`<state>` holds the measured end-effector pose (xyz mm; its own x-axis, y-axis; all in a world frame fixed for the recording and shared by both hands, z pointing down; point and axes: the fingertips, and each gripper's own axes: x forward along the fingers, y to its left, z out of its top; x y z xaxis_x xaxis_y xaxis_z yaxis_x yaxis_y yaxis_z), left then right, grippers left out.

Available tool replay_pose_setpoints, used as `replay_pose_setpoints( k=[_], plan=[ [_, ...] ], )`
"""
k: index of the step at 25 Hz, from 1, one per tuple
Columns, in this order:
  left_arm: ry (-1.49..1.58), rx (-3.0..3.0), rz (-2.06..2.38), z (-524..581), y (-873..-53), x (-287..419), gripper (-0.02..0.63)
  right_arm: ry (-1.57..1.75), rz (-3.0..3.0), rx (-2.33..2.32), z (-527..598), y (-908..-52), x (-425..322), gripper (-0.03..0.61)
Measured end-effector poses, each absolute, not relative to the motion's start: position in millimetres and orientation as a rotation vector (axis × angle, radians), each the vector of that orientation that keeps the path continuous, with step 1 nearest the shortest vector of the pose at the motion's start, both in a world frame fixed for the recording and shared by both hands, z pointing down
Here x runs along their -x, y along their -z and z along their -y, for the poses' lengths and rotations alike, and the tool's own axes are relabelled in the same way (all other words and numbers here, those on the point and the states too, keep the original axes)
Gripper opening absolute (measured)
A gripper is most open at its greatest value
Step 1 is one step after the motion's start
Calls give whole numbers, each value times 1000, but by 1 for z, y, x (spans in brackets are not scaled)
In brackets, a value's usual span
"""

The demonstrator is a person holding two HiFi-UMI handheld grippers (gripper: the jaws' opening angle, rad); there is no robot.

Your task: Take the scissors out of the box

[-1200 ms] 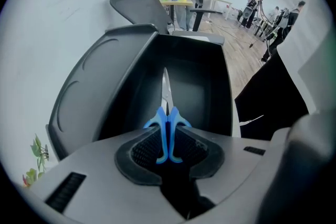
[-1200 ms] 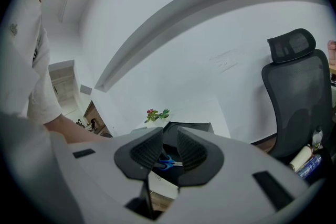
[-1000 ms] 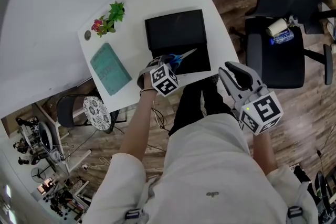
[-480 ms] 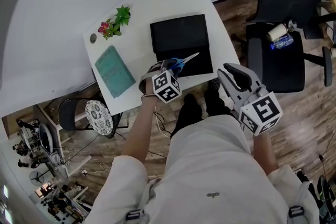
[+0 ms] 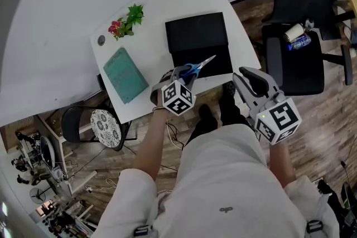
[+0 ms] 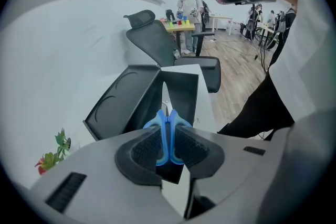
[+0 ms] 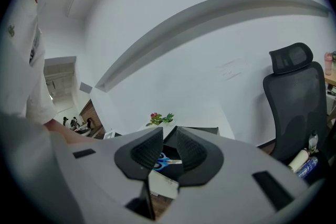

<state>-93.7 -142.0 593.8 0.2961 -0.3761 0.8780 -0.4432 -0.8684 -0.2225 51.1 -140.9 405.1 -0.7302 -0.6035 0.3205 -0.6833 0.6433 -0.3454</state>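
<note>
- White table [image 5: 156, 8]: below and ahead of both pairs of fingers, with its near edge just under the left pair.
- Black office chair [image 5: 304, 19]: well off to the right of the right fingers, on the wood floor.
- Black box [image 5: 198, 36]: lying open on the table directly beyond the left fingers. Seen along those jaws as two spread halves [image 6: 126, 107].
- Teal book [image 5: 125, 75]: flat on the table, to the left of the left fingers and apart from them.
- Right gripper [image 5: 249, 76]: off the table's right edge, well apart from the box. Pads [image 7: 146, 152] standing apart with nothing pressed between them, only the far box and scissors showing through the gap.
- Left gripper [image 5: 179, 73]: at the box's near edge, pads [image 6: 144, 148] closed hard on the scissors.
- Scissors [image 6: 167, 123]: blue handles pinched edge-on between the left fingers, loops poking out past the fingertips. Blades [image 5: 202, 63] closed and pointing away from the fingers over the box's near half.
- Plant sprig [image 5: 127, 20]: green leaves and pink flowers, far beyond the left fingers, left of the box.
</note>
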Motion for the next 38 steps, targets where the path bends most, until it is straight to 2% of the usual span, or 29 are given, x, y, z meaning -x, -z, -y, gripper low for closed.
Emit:
replay_pose_setpoints(
  k=[15,26,38],
  plan=[
    [-1232,-2551,950,90,-552,122,97,-558,2661,-1135,64,-382,-7,87],
    [-805,-2625,1049,40,-483,134,97,-488,2675,-1180,15,-369,29,83],
    [-481,-2640,1088,-3,-422,150,97,-433,2688,-1186,-14,-361,57,74]
  ],
)
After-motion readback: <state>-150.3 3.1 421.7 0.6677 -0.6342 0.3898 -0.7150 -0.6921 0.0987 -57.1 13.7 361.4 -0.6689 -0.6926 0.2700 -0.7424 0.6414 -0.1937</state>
